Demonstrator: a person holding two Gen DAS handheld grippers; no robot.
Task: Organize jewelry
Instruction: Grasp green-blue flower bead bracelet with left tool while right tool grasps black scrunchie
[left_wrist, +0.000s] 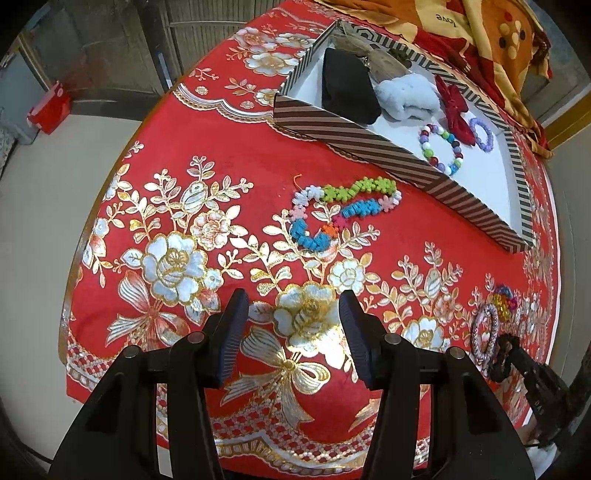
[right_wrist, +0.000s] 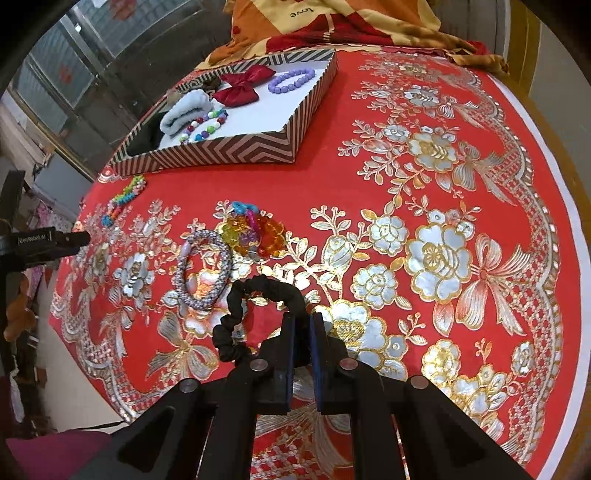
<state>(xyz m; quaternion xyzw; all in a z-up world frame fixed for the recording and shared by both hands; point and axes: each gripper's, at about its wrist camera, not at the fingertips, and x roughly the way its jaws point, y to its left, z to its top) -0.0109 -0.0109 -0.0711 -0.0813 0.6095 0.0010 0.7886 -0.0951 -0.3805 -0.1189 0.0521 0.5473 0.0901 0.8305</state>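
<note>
While the right gripper (right_wrist: 303, 325) is pinching the black scrunchie (right_wrist: 240, 317), jaws nearly closed on its band and seemingly lifting it, the left gripper (left_wrist: 291, 332) is hovering wide open and empty; next it is needing carrying to the striped tray (right_wrist: 207, 151)

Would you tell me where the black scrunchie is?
In the right wrist view, the black scrunchie is pinched in the right gripper, just beside the lilac woven bracelet.
</note>
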